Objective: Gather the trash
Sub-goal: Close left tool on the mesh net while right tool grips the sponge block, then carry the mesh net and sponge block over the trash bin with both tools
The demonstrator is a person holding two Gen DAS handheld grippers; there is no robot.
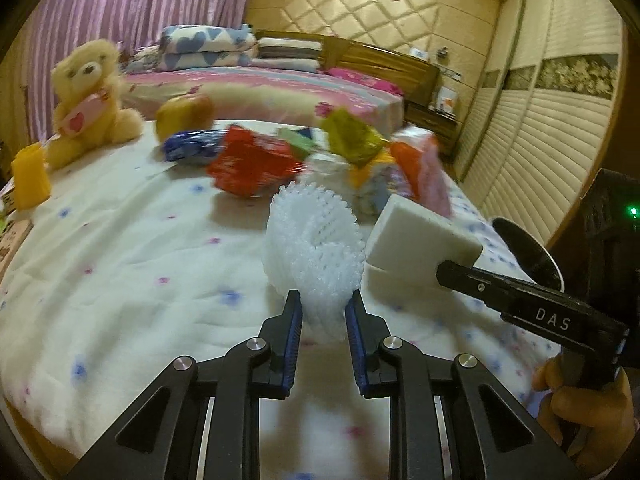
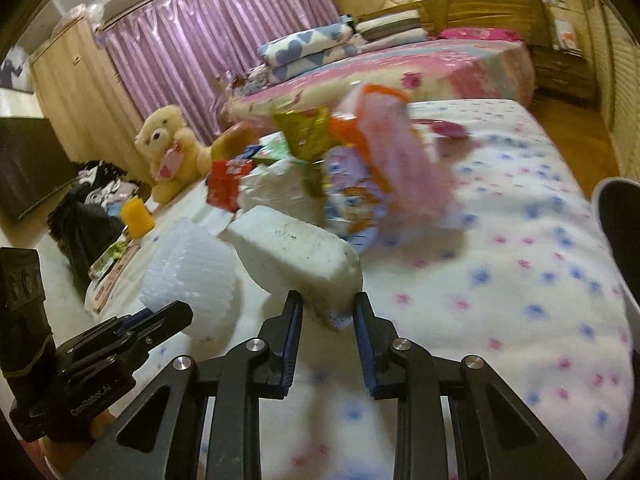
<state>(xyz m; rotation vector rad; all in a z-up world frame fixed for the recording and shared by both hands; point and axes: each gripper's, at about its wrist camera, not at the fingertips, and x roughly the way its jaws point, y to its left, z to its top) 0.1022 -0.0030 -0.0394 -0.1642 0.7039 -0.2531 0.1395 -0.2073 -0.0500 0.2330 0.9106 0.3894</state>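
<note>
White quilted bedding [image 1: 120, 248] dotted with small blue and pink flowers fills the lower half of both wrist views, with purple curtains [image 1: 132, 4] at the upper left and a padded beige wall [image 1: 360, 8] at the upper right.

At the bottom centre of the left wrist view, the left gripper [image 1: 323, 304] points downward at the bedding, its blue pads pinching the lower end of a white foam net sleeve [image 1: 314, 248], which stands up above the fingertips. Just right of it, the right gripper [image 1: 448, 272] reaches in from the right edge, slanting toward the upper left; a hand [image 1: 588, 404] grips its handle at the lower right.

In the right wrist view, the right gripper [image 2: 328, 306] also tilts down, its pads pressed on the near end of a white foam block [image 2: 296, 256], speckled with dirt, which juts toward the upper left. The left gripper's body shows at the lower left, beside the net sleeve [image 2: 192, 276].

Beyond both, mid-frame, lies a blurred heap of wrappers [image 1: 256, 160] in red, blue, green, orange and pink. Farther left sit a yellow teddy bear [image 1: 88, 92] and a yellow cup [image 1: 30, 178]. A second bed with folded blankets [image 1: 208, 46] stands behind.
</note>
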